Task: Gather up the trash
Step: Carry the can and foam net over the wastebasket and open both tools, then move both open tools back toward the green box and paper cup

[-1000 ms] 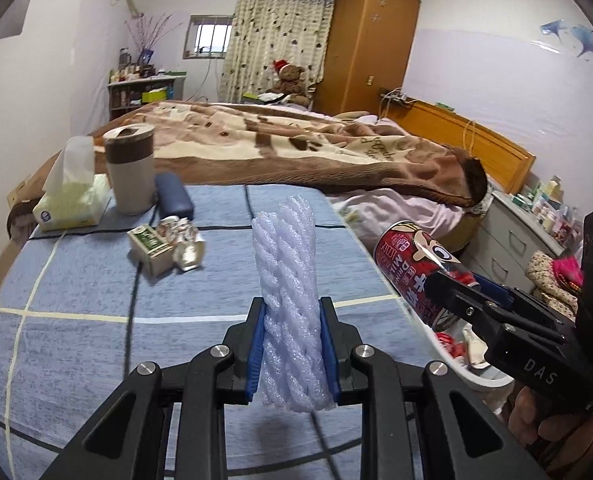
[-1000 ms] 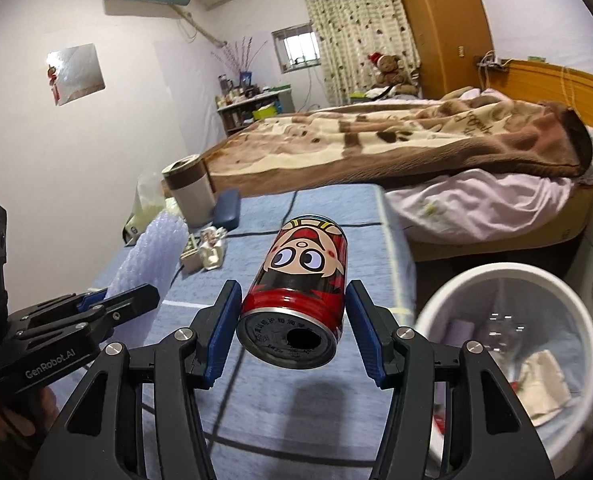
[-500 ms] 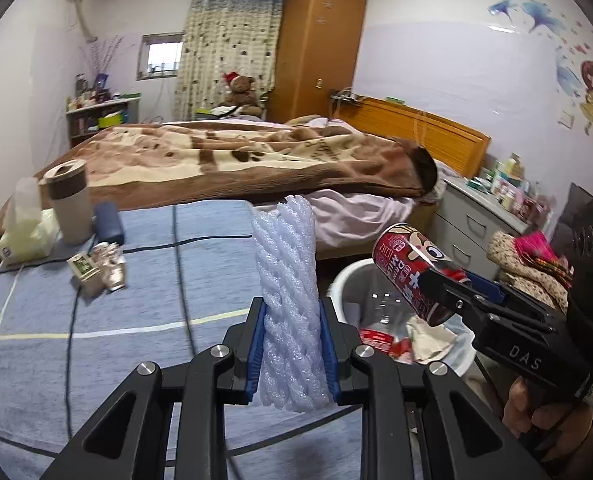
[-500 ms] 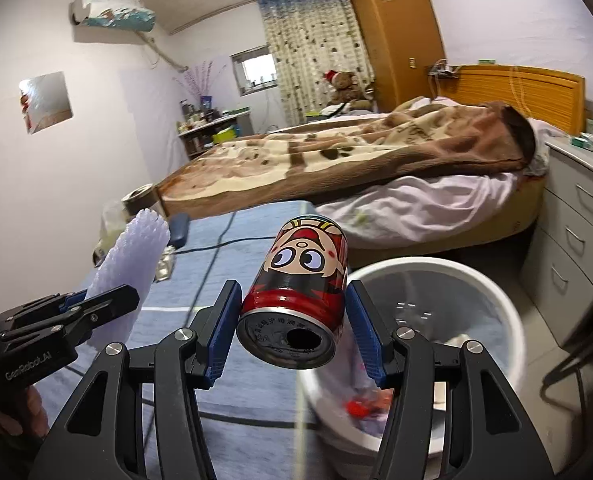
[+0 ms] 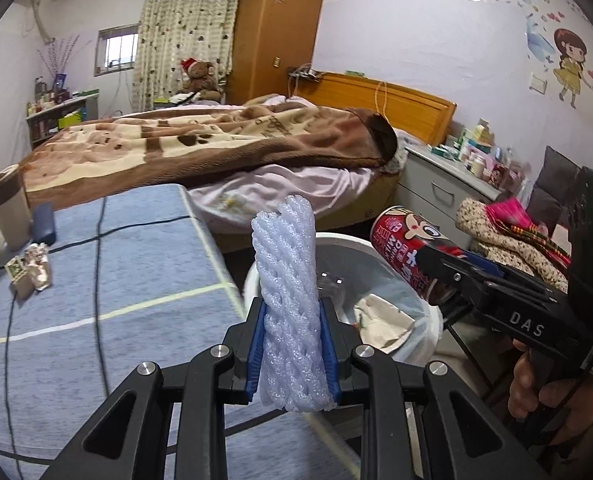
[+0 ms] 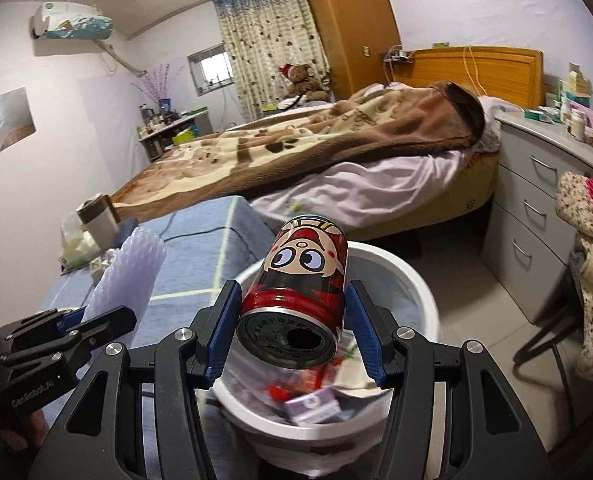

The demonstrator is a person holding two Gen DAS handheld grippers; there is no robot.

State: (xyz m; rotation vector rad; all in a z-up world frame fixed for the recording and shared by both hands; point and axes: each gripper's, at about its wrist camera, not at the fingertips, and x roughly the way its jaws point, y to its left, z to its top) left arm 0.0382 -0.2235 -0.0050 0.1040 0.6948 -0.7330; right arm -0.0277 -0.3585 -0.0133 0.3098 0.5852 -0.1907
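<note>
My left gripper (image 5: pixel 292 344) is shut on a white foam net sleeve (image 5: pixel 286 280), held upright at the table's right edge beside the white trash bin (image 5: pixel 336 240). My right gripper (image 6: pixel 292 320) is shut on a red cartoon drink can (image 6: pixel 300 272), held on its side directly above the bin (image 6: pixel 412 276). The bin holds paper and wrappers (image 6: pixel 316 400). The can also shows in the left wrist view (image 5: pixel 400 248), and the foam sleeve in the right wrist view (image 6: pixel 136 268).
A blue-clothed table (image 5: pixel 96 280) carries crumpled wrappers and a small box (image 5: pixel 30 268), a tumbler (image 5: pixel 8 208) and a tissue pack. A bed (image 6: pixel 316 148) stands behind, grey drawers (image 6: pixel 536 200) to the right, and a chair with clothes (image 6: pixel 588 260).
Both grippers have swung right, from over the table toward the bin. The can now hangs over the bin and the foam sleeve has reached the table edge. Both grips are unchanged.
</note>
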